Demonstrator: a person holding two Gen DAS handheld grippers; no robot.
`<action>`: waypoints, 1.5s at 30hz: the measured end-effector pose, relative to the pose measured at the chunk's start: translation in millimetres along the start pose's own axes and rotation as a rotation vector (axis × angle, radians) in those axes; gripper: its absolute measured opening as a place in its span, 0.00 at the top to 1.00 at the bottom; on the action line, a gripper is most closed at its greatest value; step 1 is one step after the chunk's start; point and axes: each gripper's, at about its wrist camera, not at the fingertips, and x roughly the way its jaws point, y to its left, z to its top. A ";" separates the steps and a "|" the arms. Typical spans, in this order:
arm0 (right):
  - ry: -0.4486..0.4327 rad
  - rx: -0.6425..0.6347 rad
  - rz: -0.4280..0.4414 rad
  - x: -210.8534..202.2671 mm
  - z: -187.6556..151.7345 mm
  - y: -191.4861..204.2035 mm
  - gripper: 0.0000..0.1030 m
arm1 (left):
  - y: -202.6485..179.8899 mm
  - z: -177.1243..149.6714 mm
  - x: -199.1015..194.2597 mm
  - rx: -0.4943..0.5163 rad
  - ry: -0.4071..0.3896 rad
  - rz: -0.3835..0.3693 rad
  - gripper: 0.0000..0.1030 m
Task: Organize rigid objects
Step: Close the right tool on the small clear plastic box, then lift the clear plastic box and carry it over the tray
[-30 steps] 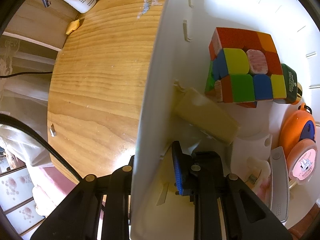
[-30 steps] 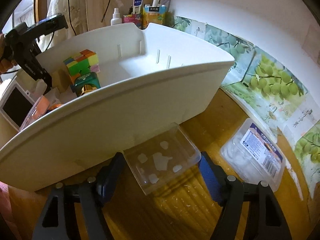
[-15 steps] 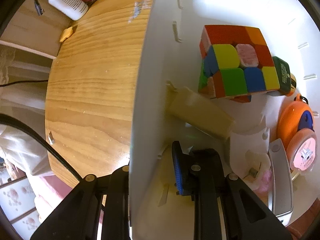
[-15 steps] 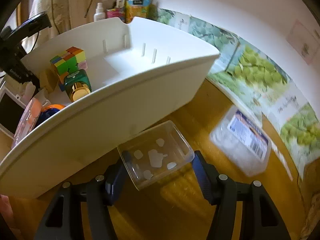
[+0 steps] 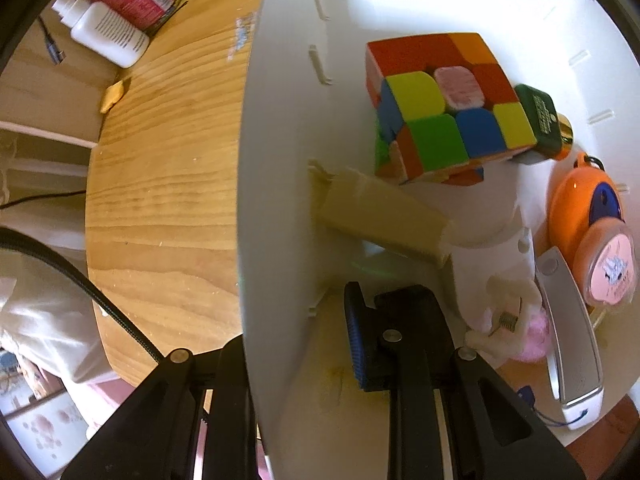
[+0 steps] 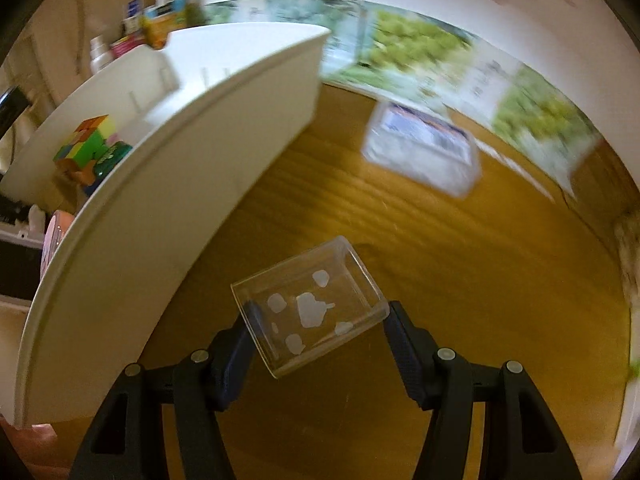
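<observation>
Clear box (image 6: 310, 306) clamped in right tool (image 6: 320, 340) beside white bin (image 5: 272, 200), whose wall left tool (image 5: 296, 344) pinches.

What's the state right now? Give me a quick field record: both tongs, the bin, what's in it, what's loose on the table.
left tongs: shut on white bin wall, one finger inside, one outside
right tongs: shut on clear plastic box, held above the wooden table
bin contents: puzzle cube, green bottle, orange round item, tan block, silver device
loose on table: labelled clear container
right view: blurred by motion
</observation>
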 end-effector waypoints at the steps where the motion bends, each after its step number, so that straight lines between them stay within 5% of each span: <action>1: 0.005 0.023 -0.008 -1.2 -2.1 0.0 0.39 | -1.3 -0.3 -0.4 0.010 0.000 -0.003 0.76; 12: 0.014 0.274 -0.115 -28.4 -27.9 -5.8 0.43 | -16.2 1.9 -2.4 0.101 -0.006 -0.022 0.76; 17: -0.017 0.350 -0.167 -45.7 -31.1 -7.9 0.55 | -21.0 2.6 -3.3 0.147 0.000 -0.041 0.76; 19: -0.027 0.373 -0.177 -50.7 -31.9 -7.3 0.79 | -22.6 2.6 -4.0 0.162 0.002 -0.046 0.76; 27: -0.065 0.494 -0.206 -64.1 -39.3 -4.0 0.91 | -19.2 6.8 -3.2 0.231 0.017 -0.074 0.76; 45: -0.245 0.698 -0.185 -98.1 -44.9 1.9 0.95 | -15.3 8.0 6.6 0.321 0.025 -0.119 0.76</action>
